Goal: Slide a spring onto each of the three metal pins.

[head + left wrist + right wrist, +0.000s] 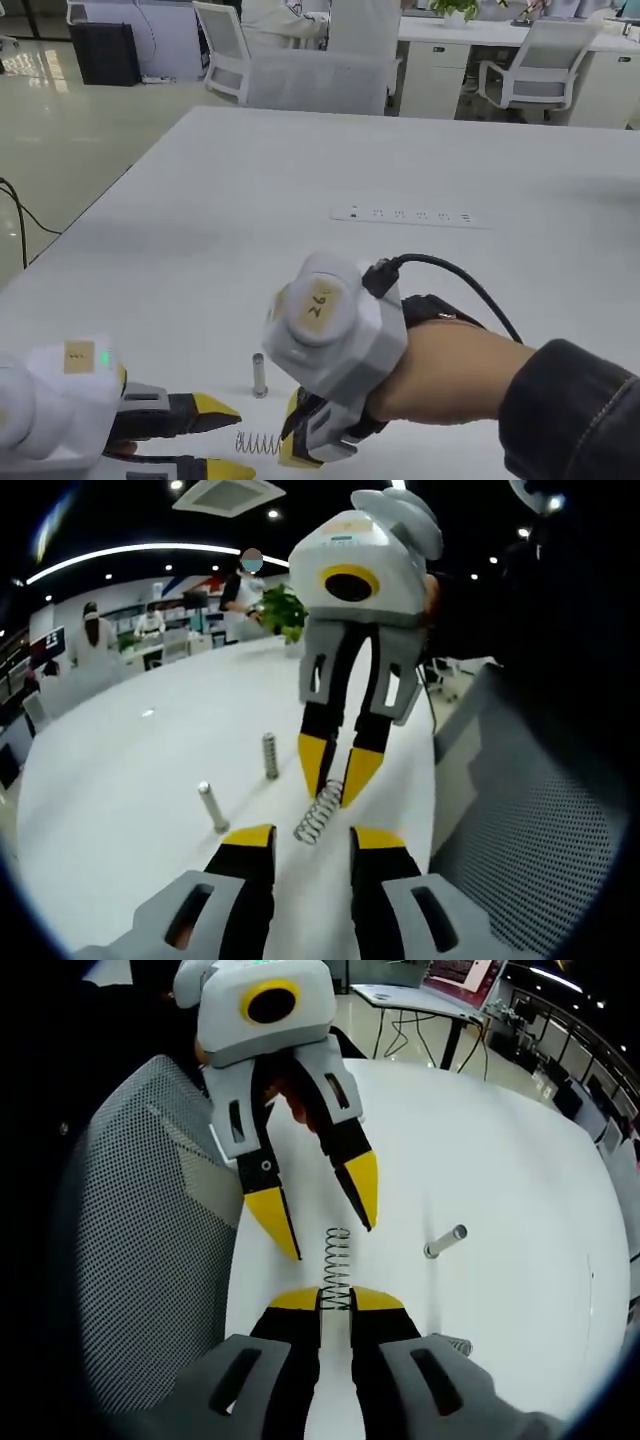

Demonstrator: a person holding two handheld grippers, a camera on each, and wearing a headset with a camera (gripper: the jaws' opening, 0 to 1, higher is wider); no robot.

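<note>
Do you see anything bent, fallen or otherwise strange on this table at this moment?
Nothing stands out. The spring looks straight and undamaged in the right hand-held gripper, and the bare pin stands upright on the table.

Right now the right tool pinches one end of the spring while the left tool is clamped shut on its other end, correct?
Not quite: the right tool does pinch one end of the spring, but the left tool is open, jaws spread around the free end, as the right gripper view shows.
</note>
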